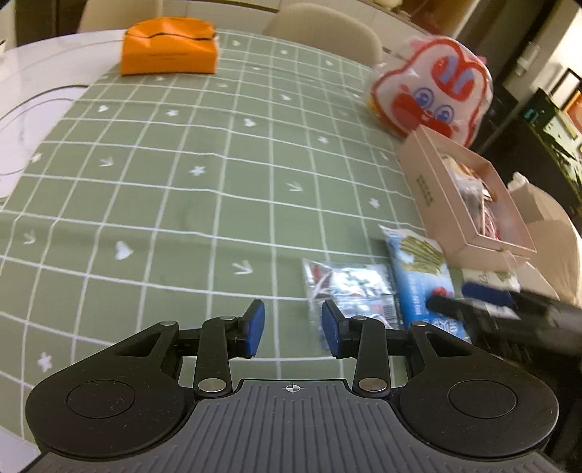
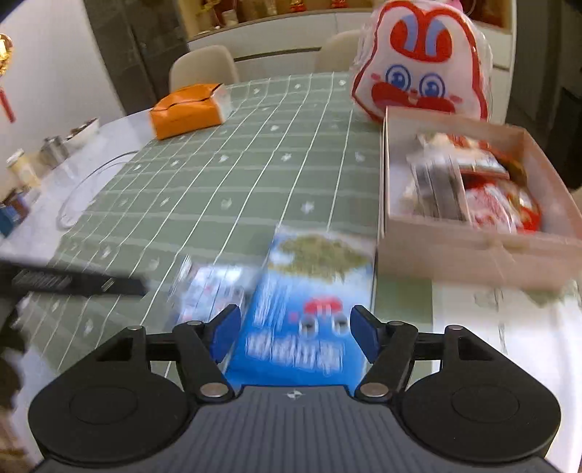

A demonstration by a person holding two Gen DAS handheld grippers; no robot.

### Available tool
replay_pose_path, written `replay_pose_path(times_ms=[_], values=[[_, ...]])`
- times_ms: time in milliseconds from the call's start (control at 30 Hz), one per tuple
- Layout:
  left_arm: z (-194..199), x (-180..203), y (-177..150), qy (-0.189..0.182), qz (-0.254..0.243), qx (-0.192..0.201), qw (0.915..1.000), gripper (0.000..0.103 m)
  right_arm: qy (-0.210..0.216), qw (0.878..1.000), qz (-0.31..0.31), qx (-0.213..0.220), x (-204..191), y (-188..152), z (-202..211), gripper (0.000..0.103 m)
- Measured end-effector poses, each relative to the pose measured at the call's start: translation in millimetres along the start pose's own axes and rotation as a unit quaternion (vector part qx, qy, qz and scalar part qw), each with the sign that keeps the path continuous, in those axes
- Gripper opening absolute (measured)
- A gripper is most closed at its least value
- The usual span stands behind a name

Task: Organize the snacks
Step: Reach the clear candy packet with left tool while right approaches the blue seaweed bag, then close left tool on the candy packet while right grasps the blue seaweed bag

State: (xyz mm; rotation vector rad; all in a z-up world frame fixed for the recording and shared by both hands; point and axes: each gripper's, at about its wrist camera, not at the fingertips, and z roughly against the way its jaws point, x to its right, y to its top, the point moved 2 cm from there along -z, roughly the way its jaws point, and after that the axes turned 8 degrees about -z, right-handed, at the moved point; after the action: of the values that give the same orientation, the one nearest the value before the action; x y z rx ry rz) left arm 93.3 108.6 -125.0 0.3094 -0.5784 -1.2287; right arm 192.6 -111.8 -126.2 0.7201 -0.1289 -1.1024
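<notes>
Blue snack packet (image 2: 305, 309) lies between the spread-apart right hand-held gripper (image 2: 294, 334); left hand-held gripper (image 1: 293, 329) likewise released.

Home dining room: clothed table (image 1: 182, 182), chairs (image 2: 203, 69), sideboard (image 2: 272, 32).

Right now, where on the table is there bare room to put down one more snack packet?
The green checked cloth is bare between the orange pouch and the left gripper. It is crowded near the pink box: the blue packet, the silver packet and the rabbit bag gather there.
</notes>
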Motion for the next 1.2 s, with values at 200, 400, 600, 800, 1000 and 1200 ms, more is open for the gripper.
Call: replay_pose_path(times_ms=[200, 400, 600, 800, 1000, 1200], values=[[-1.2, 6.2, -0.1, -0.004, -0.006, -0.003, 1.0000, 0.039, -0.047, 0.999, 0.004, -0.025, 1.3, 14.5, -36.4, 0.073], [-14.0, 25.9, 9.7, -0.020, -0.033, -0.007, 0.9992, 0.039, -0.003, 0.998, 0.002, -0.062, 16.4, -16.4, -14.2, 0.065], [-38.7, 43.8, 35.4, -0.026, -0.065, 0.009, 0.9975, 0.039, -0.042, 0.997, -0.053, -0.040, 57.5, -39.4, 16.2, 0.064], [-76.2, 45.7, 60.3, -0.078, -0.098, -0.006, 0.9921, 0.039, -0.075, 0.994, -0.067, -0.036, 81.7, -53.9, 33.0, 0.063], [-56.9, 48.5, 27.3, -0.086, -0.150, -0.041, 0.9841, 0.038, -0.042, 0.994, -0.091, -0.034, 91.4, -55.6, 40.8, 0.065], [-26.3, 48.9, -18.1, -0.072, -0.149, -0.056, 0.9846, 0.038, -0.004, 0.999, -0.043, -0.030, 58.1, -37.4, 27.3, 0.066]])
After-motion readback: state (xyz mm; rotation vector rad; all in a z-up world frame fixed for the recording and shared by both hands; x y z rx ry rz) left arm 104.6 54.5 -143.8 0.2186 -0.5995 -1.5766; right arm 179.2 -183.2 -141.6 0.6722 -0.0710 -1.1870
